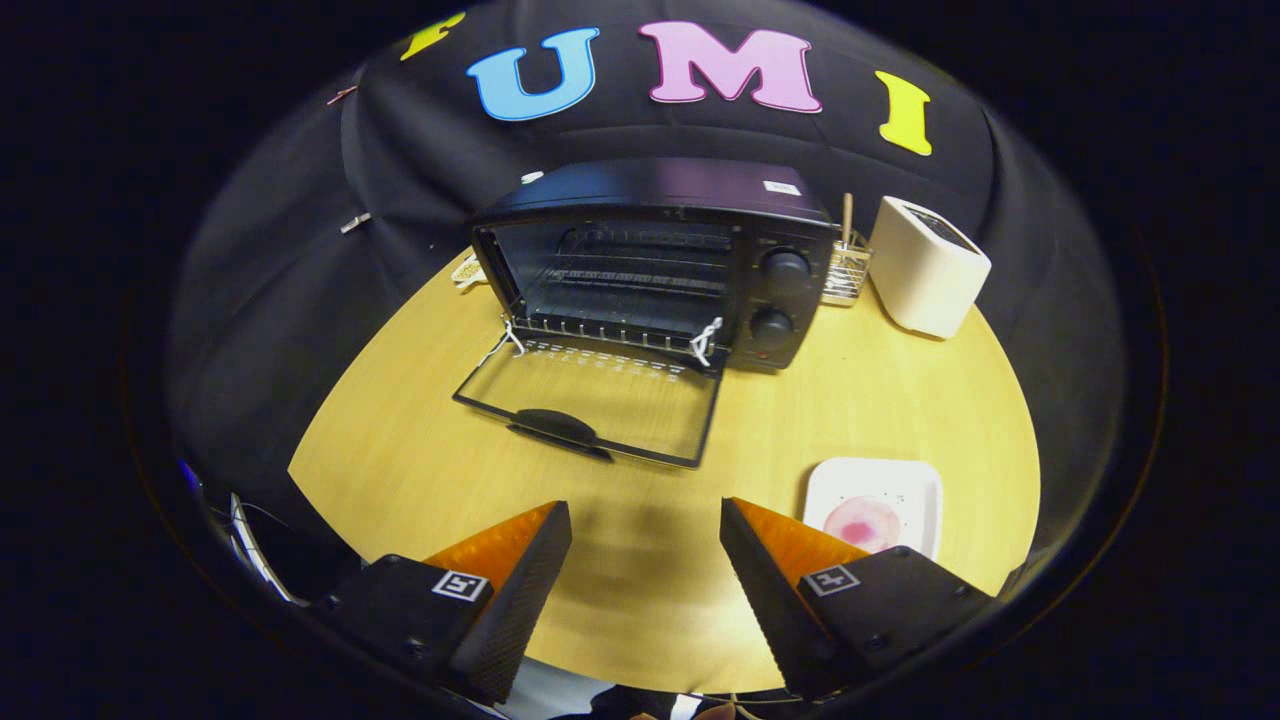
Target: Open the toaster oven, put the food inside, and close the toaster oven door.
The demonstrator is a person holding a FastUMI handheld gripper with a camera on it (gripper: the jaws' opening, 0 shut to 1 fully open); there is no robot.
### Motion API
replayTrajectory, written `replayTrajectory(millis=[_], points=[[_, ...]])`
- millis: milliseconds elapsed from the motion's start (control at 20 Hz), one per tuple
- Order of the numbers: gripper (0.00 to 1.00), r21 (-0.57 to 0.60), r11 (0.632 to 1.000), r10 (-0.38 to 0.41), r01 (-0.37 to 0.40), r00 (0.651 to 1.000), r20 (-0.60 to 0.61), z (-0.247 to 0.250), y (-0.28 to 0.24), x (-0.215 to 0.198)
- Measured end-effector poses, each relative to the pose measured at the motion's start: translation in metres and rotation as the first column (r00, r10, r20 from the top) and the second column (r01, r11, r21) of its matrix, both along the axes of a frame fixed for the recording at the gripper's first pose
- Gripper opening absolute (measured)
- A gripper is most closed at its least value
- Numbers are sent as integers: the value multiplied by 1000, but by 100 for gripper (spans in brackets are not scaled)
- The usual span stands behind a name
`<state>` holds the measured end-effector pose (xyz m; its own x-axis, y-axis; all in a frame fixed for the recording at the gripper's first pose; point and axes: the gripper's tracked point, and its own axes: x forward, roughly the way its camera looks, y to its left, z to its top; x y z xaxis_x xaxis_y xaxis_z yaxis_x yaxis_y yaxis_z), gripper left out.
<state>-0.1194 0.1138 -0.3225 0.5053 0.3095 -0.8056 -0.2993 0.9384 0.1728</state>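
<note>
A black toaster oven [660, 260] stands at the back of the round wooden table [420, 470]. Its glass door [590, 405] is folded down flat onto the table, handle toward me, and the wire rack inside shows bare. A white square plate [905, 488] lies to the right of my fingers, partly behind the right one, with a pink round piece of food [862, 522] on it. My gripper [646, 520] hovers above the table in front of the open door, fingers apart, nothing between them.
A white boxy appliance [928, 265] stands to the right of the oven. Between them sits a small wire holder [846, 272] with a wooden stick in it. A pale small object [467, 270] lies behind the oven's left corner. Black cloth walls ring the table.
</note>
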Motion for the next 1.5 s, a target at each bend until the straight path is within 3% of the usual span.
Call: replayTrajectory(millis=[400,650,750,1050,1150,1300,1400,1500], points=[[99,-33,995,-99,95,983,-154,-11,-165,-2],[100,-43,990,-140,134,932,-334,-60,-223,2],[96,-45,987,-159,153,910,-383,-77,-234,13],[69,-75,987,-161,143,866,-473,-128,-232,33],[67,-94,986,-165,136,865,-475,-132,-233,39],[21,-122,987,-150,103,864,-481,-138,-237,38],[13,-59,994,-113,97,862,-494,-141,-231,39],[6,43,993,-70,110,839,-540,-140,-223,34]])
